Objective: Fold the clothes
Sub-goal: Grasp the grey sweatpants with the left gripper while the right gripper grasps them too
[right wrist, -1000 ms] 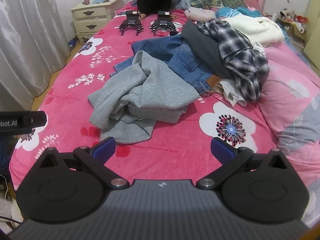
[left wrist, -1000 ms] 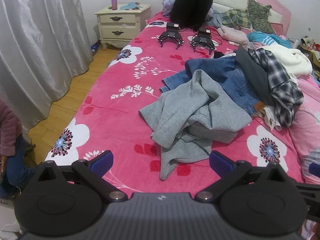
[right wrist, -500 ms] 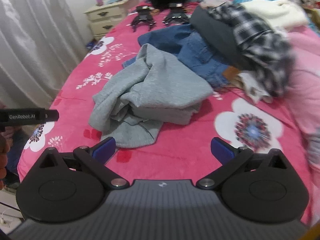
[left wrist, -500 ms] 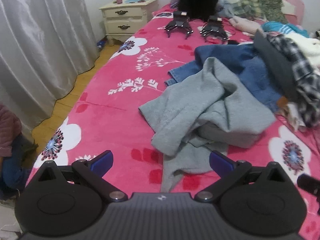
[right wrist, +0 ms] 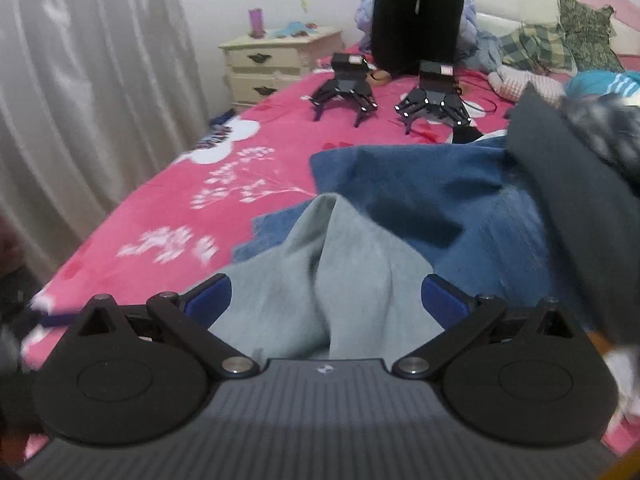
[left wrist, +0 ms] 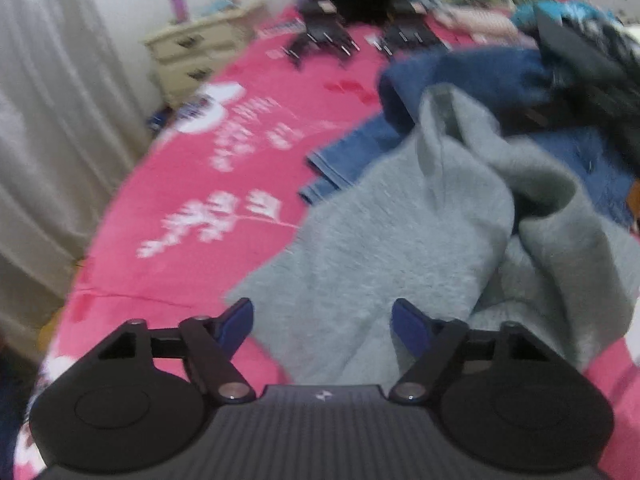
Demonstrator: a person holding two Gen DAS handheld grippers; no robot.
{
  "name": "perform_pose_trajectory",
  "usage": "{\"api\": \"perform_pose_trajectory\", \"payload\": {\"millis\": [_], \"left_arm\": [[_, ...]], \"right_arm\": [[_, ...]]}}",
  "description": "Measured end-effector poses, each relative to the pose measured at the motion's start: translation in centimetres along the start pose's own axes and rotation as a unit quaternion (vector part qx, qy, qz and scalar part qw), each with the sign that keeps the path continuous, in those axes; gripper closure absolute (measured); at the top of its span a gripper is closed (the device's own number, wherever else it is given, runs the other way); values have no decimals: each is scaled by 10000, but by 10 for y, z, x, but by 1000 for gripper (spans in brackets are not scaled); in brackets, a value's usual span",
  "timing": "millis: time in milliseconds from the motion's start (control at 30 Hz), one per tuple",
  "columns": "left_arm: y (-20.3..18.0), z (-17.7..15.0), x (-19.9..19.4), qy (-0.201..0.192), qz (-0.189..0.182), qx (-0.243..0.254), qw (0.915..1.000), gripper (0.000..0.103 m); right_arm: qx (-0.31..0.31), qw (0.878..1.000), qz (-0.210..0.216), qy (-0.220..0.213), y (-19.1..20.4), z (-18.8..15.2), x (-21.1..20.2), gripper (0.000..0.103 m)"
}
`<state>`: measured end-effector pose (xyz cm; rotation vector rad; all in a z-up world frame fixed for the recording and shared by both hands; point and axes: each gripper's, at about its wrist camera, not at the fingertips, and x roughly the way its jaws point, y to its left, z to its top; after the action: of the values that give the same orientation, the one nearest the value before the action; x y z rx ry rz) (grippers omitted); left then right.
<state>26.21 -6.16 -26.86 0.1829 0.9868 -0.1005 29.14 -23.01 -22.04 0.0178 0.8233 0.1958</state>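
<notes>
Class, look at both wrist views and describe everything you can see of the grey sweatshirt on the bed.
The grey sweatshirt is a soft, fleecy-looking light grey garment, crumpled and unfolded, with deep creases and one peaked ridge. It lies on the pink floral bedspread, its far side overlapping the blue jeans. The open left claw and the open right claw each frame it between their blue pads; neither has closed on it. Whether they touch it cannot be told.

No legible text, labels or numbers
</notes>
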Motion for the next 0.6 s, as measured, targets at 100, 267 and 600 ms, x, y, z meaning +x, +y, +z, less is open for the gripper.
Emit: {"api": "perform_pose_trajectory", "payload": {"millis": [100,267,600], "left_arm": [[-9,0,30,265,-242,175,9992,48],[-19,-12,36,454,-525,204,9974,97],[-26,-56,-45,626,-914,69,9938,100]], "right_arm": [[-116,9990,-165,401,1,13,50,6],[-64,9926,-9,1214,-5,4,63,73],[340,9895,774,1168,-31,-39,-59,100]]}}
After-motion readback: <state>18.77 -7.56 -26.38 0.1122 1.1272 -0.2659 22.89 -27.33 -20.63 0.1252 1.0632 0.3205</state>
